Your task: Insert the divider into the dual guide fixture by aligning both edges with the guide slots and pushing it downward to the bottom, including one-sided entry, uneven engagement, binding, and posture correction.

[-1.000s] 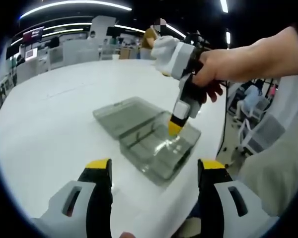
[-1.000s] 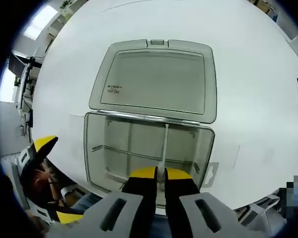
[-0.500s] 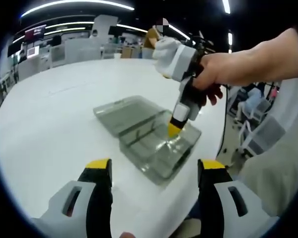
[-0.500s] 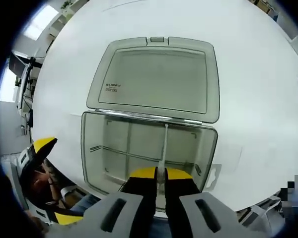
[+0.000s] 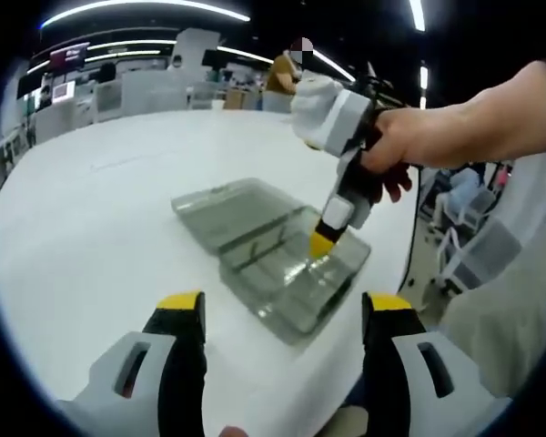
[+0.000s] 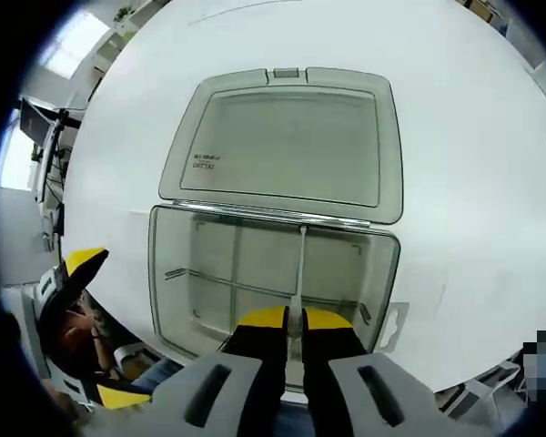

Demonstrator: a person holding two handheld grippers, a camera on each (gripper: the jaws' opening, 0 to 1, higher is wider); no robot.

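While pinching the thin divider (image 6: pixel 299 264) tight, right gripper (image 6: pixel 291 318) leans more over the clear box (image 6: pixel 176 300) than a moment ago | divider sits down inside box, between far wall and near wall | looks like straightening it before pushing down | left gripper (image 5: pixel 282 314) wide apart, holding nothing, waiting above white table (image 5: pixel 91 228)

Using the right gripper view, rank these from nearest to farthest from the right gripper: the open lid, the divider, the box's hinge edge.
1. The divider: pinched between the jaws of the right gripper, running up from them inside the box.
2. The hinge edge: across the middle, at the divider's far end.
3. The open lid: lying flat on the white table, beyond the hinge.
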